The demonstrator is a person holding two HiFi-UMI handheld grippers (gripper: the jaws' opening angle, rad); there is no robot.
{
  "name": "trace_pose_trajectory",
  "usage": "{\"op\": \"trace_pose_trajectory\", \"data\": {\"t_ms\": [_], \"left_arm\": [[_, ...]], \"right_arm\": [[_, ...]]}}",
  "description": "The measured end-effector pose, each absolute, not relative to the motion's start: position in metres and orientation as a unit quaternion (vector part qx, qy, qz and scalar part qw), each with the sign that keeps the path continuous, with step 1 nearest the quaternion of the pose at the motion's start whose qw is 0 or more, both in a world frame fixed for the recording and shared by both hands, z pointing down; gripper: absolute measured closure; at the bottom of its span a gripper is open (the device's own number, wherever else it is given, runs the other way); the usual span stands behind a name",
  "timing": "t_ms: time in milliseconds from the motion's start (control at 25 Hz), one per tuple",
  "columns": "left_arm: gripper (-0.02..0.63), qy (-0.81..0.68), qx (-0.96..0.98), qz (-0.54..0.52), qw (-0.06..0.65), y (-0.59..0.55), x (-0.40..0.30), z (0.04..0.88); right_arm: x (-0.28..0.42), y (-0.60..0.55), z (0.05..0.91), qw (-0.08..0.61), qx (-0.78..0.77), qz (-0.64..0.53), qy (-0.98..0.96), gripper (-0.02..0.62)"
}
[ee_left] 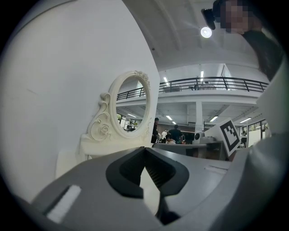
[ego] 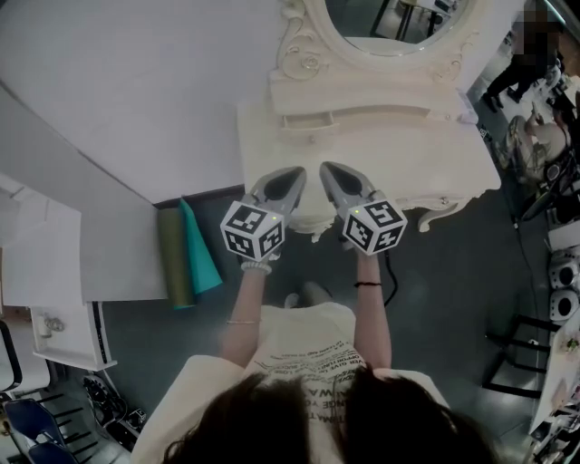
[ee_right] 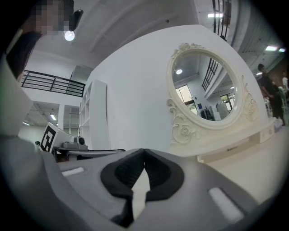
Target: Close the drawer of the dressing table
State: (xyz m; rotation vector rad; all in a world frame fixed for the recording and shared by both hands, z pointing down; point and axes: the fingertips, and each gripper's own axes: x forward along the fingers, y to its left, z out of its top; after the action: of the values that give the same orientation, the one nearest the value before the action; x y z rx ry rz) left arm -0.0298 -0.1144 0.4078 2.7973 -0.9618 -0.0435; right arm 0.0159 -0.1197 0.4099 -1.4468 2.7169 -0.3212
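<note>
The cream dressing table [ego: 435, 154] with its oval mirror [ego: 399, 18] stands against the white wall. Both grippers reach over the middle of its front edge, side by side and pointing level at the mirror. The left gripper [ego: 294, 174] is shut with nothing between its jaws, its tips meeting [ee_left: 144, 149]. The right gripper [ego: 328, 169] is shut and empty too [ee_right: 143, 150]. A rounded piece of the table's front [ego: 314, 224] shows just below and between them; whether it is the drawer front I cannot tell. The grippers hide the rest of the front.
Green and teal rolled mats [ego: 186, 258] lean on the floor left of the table. A white shelf unit [ego: 54, 299] stands further left. A black frame [ego: 517, 353] and equipment crowd the right side. A small upper drawer [ego: 308, 120] sits under the mirror.
</note>
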Motion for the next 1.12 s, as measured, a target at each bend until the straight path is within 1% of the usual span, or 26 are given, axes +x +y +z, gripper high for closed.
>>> {"op": "trace_pose_trajectory", "data": {"t_ms": [520,1120], "left_arm": [[0.606,-0.339,0.933,-0.015,0.119,-0.145,-0.024,0.422],[0.606,-0.356,0.92,0.006,0.166,-0.208,-0.018,0.462]], "right_arm": [[0.025,-0.151,0.43,-0.015,-0.462,-0.117,0.879,0.592],[0.034,-0.22,0.474,-0.025,-0.453,-0.187,0.871,0.592]]}}
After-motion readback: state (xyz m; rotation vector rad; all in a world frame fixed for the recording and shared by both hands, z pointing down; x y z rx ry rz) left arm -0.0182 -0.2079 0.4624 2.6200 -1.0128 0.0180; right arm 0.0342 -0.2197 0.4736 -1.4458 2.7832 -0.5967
